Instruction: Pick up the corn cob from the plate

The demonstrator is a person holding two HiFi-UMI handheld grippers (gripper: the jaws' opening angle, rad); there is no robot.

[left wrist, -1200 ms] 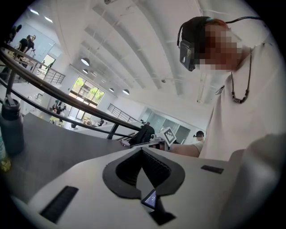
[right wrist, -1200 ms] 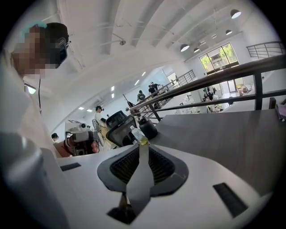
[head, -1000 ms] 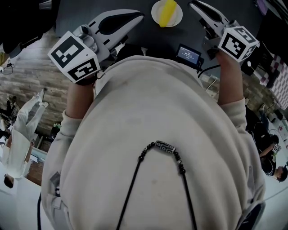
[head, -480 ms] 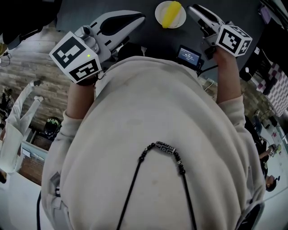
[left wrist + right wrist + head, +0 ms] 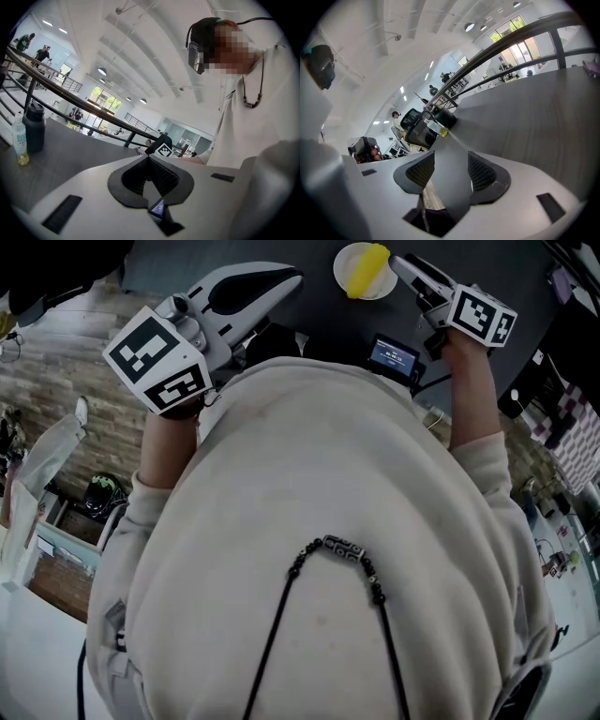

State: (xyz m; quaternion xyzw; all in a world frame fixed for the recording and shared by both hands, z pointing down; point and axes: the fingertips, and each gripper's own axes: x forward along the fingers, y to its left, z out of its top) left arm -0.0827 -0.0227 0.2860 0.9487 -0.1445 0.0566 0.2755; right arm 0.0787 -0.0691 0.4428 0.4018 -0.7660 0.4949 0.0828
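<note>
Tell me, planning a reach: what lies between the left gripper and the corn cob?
Only bare dark table and the plate rim, in head view.

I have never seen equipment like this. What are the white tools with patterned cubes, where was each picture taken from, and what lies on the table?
There is no robot: a person holds a two-jaw gripper in each hand, and the cubes are part of them. The head view looks down from the person's head over the chest. The two gripper views come from cameras riding on each gripper, looking along its jaws. On the dark table stands a white plate with a yellow corn cob on it. The left gripper has its jaws together, empty. The right gripper, near the plate in the head view, has just been opening its jaws; nothing is between them.
</note>
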